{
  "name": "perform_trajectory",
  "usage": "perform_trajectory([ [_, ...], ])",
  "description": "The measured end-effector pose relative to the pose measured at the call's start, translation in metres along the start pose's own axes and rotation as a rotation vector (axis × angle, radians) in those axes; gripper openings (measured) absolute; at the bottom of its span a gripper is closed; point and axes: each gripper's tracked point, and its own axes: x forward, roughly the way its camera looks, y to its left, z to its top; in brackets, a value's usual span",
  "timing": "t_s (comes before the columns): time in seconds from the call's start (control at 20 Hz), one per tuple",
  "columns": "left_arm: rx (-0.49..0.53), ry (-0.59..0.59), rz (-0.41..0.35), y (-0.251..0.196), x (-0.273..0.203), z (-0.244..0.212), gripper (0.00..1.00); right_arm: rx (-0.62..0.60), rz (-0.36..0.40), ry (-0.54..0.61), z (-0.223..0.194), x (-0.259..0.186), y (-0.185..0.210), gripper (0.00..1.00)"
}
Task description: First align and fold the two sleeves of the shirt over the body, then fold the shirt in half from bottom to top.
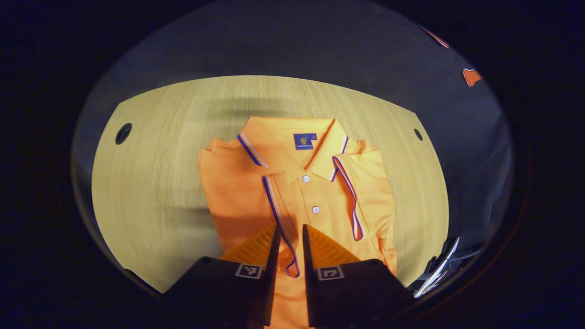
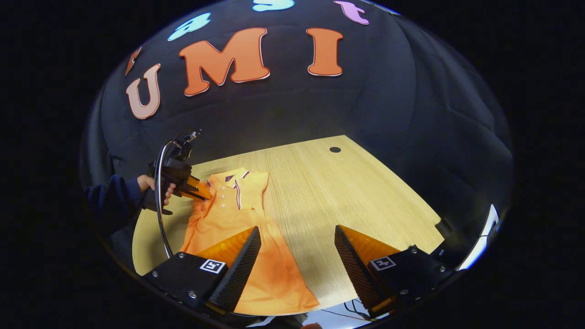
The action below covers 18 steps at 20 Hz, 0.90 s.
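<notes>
An orange polo shirt (image 1: 237, 192) lies face up on the wooden table (image 1: 151, 183), collar (image 1: 283, 130) at the far end. One sleeve (image 1: 370, 192) lies folded over the chest, its striped cuff pointing down. My left gripper (image 1: 291, 233) is low over the chest, fingers nearly together, with the other sleeve's striped cuff (image 1: 279, 214) pinched between them. In the right gripper view a hand (image 2: 148, 183) holds that left gripper (image 2: 201, 194) at the shirt's (image 2: 269, 274) shoulder. My right gripper (image 2: 297, 233) stands open above the table beside the shirt's lower half, holding nothing.
The table (image 2: 329, 192) has round cable holes near its far corners (image 1: 123, 133) (image 1: 418, 134) (image 2: 335, 149). The booth's black cloth wall rises behind the table. A white cable (image 1: 438, 269) hangs at the near right edge. Bare wood lies on both sides of the shirt.
</notes>
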Motion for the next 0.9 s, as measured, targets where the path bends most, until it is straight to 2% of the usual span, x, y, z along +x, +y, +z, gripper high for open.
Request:
perform_trajectory([
  [0.05, 0.004, -0.003, -0.019, -0.004, 0.004, -0.001, 0.48, 0.000, 0.002, 0.000, -0.002, 0.000, -0.002, 0.99],
  [0.1, 0.018, -0.004, -0.010, -0.006, 0.004, -0.004, 0.50, -0.002, 0.005, 0.000, -0.003, 0.002, -0.003, 0.99],
  [0.15, 0.034, -0.012, 0.009, -0.004, 0.001, -0.007, 0.73, -0.004, 0.012, 0.004, -0.004, 0.002, -0.005, 0.99],
  [0.2, 0.045, -0.019, 0.028, -0.003, -0.003, -0.009, 0.86, -0.006, 0.019, 0.008, -0.006, 0.005, -0.006, 0.99],
  [0.25, 0.046, -0.027, 0.040, -0.005, -0.009, -0.014, 0.90, -0.009, 0.032, 0.014, -0.007, 0.006, -0.007, 0.99],
  [0.4, 0.021, -0.058, 0.055, -0.008, -0.031, -0.031, 0.96, -0.040, 0.072, 0.030, -0.012, 0.013, -0.008, 0.99],
  [0.9, -0.033, -0.230, 0.132, 0.002, -0.121, -0.117, 0.96, -0.173, 0.260, 0.145, -0.054, 0.029, 0.005, 0.99],
])
